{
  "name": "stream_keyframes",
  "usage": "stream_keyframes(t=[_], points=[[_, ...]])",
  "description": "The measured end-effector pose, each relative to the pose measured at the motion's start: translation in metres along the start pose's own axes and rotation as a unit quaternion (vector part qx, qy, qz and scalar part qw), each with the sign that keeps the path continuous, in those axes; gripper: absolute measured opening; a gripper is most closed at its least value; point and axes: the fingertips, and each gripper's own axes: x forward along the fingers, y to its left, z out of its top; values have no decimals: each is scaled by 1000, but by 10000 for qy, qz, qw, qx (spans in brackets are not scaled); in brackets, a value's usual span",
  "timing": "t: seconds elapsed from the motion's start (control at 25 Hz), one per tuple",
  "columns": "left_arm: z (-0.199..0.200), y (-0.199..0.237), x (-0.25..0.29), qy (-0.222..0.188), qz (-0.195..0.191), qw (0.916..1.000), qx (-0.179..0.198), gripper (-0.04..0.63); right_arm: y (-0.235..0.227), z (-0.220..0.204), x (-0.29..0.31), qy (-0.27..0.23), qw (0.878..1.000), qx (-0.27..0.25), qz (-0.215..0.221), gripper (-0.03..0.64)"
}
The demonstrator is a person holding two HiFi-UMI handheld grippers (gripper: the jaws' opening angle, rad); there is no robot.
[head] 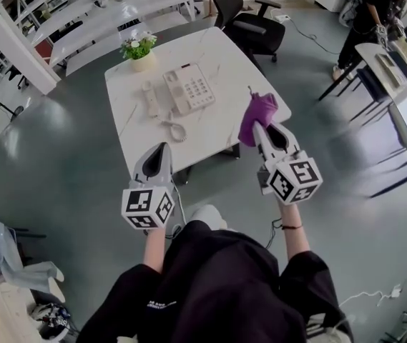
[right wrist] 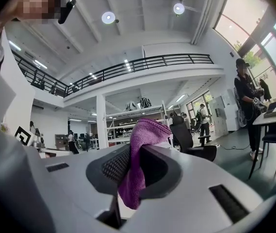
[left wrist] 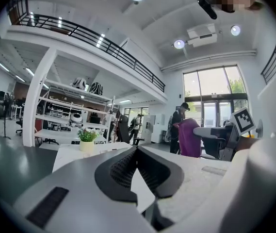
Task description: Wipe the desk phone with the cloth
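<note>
A white desk phone (head: 188, 89) lies on the white table (head: 217, 131), with its handset (head: 150, 98) off to its left and a coiled cord in front. My right gripper (head: 262, 128) is shut on a purple cloth (head: 257, 115), held upright over the table's right front corner; the cloth (right wrist: 138, 155) bulges up between the jaws. Near the table's front edge, left of the cloth, my left gripper (head: 162, 148) is shut and holds nothing. From the left gripper view the cloth (left wrist: 190, 137) shows to the right, and the jaws (left wrist: 137, 149) meet at their tips.
A small potted plant (head: 140, 50) stands at the table's back left. A black office chair (head: 249, 21) sits behind the table. Another person (head: 368, 16) stands at a desk at the far right. White shelving (head: 103, 9) runs along the back left.
</note>
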Motion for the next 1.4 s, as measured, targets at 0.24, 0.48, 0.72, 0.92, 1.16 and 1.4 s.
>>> stream_keyframes(t=[0.24,0.48,0.72,0.92,1.16,1.4], points=[[-2,8,13,56,159,9998,-91,-2,-9,-4,21,61,9999,98,120,37],[-11,21,39,140,240,9995,-122,-2,-23,-16,54,216,9995,131,205,37],[-12,44,79,194,399,9987,-243,-2,-39,-26,111,391,9980,232,436,37],[-22,65,113,308,526,9973,-415,-2,-46,-41,158,594,9957,335,625,37],[-27,88,144,351,680,9956,-533,-2,-56,-49,204,763,9935,340,769,37],[-26,110,165,350,850,9944,-530,-2,-62,-54,243,852,9921,278,881,37]])
